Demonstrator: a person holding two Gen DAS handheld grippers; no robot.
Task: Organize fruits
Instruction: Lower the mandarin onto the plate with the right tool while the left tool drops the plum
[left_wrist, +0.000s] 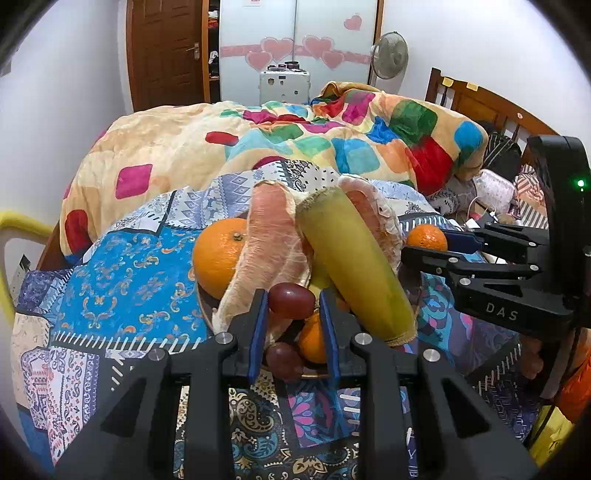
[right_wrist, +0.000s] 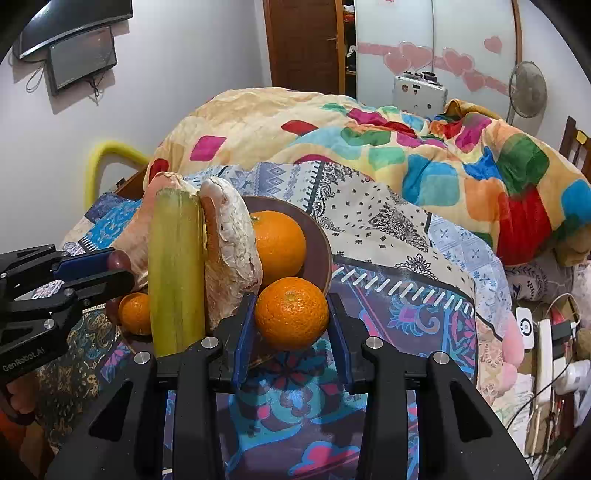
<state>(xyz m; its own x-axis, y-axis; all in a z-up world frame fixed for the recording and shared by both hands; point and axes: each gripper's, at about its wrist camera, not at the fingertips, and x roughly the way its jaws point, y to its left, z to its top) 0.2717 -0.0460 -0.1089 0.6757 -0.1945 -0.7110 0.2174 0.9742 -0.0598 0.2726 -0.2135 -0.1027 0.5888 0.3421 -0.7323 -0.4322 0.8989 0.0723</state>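
A: Where is the fruit found at this moment?

B: Most of it is piled in the brown bowl (right_wrist: 322, 254) on the patterned bedspread (left_wrist: 122, 266): a big orange (right_wrist: 279, 245), pomelo segments (left_wrist: 269, 243), a green-yellow cane piece (left_wrist: 354, 266) leaning across them, a small orange (right_wrist: 135, 312) and a second grape (left_wrist: 284, 360) low down. A red grape (left_wrist: 291, 301) is pinched between the jaws of the left gripper (left_wrist: 291, 314), just above the pile. A mandarin (right_wrist: 291, 314) is clamped between the jaws of the right gripper (right_wrist: 291, 326), at the bowl's near rim.

A: How should the placing be done well?

B: The mandarin is best lowered into the free pocket beside the big orange, and the jaws spread only once it is judged to be resting. The grape should be set into a low gap, since a round fruit laid on the sloping cane would likely roll off. The leaning cane should not be nudged; the stack looks loosely balanced

A: And the two grippers?

B: They are better released one at a time, so the pile is disturbed once only
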